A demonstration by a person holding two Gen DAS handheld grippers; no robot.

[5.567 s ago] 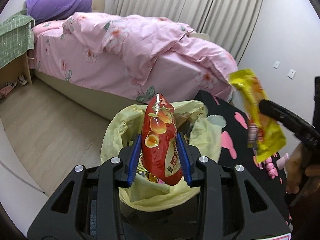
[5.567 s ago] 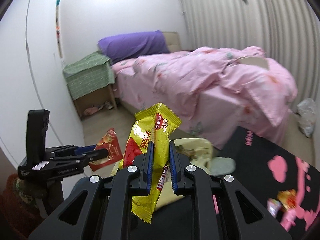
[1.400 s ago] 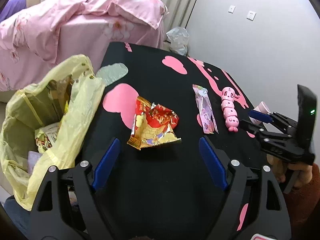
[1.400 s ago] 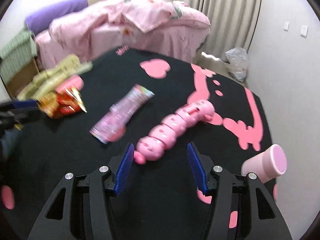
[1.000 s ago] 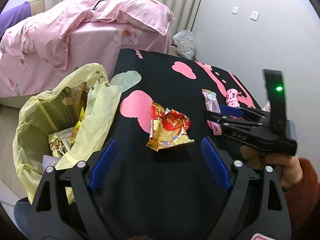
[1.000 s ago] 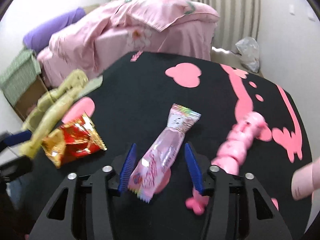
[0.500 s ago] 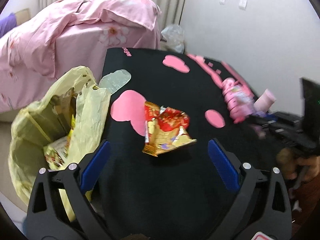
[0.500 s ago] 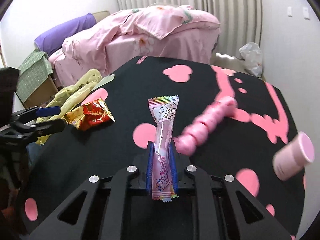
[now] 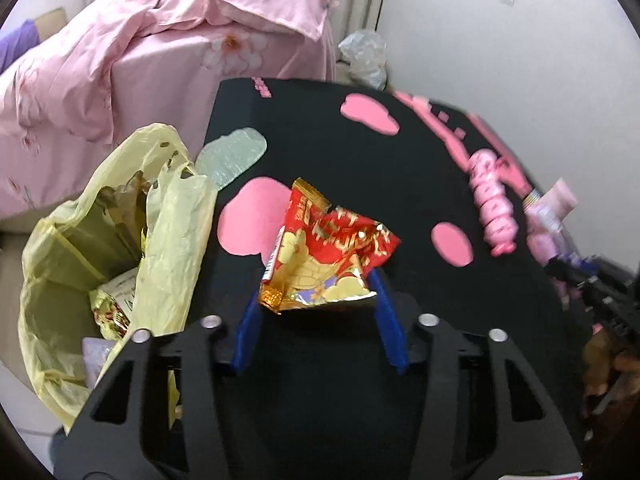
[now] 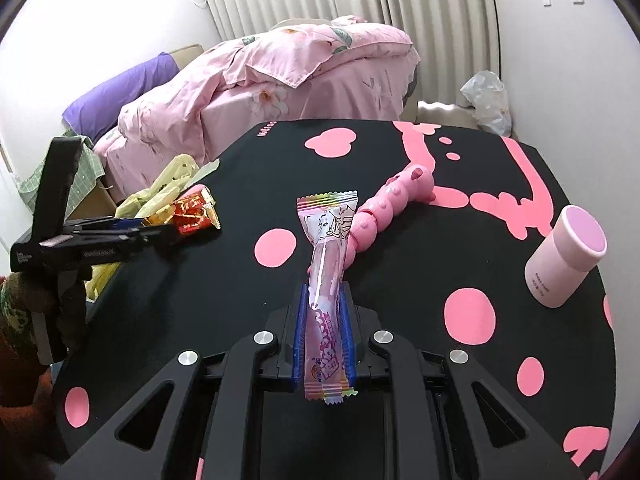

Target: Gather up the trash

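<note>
**Two wrappers gripped, the bag yet to be reached**

The left gripper [image 9: 318, 292] has just been closing, and the red and gold wrapper [image 9: 326, 248] now sits pinched between its blue pads, just beside the yellow trash bag [image 9: 116, 240] that hangs at the table's [image 10: 400, 240] edge. The right gripper [image 10: 323, 334] is clamped narrow on the pink candy wrapper [image 10: 326, 264], farther from the bag, near the pink bead toy [image 10: 394, 196].

Risks, as I judge them: the crinkled foil is caught only by its lower edge, so it may slip free on the lift. The pink wrapper stands tall and limp above its pads; it could flop and brush the toy, or catch on the bag's rim. The bag's mouth sags partly shut, so a drop may land on the table or floor instead. Both grippers heading for the bag at once could collide.

Count: two wrappers in hand, one bag, one bead toy, one pink cup [image 10: 566, 256].
</note>
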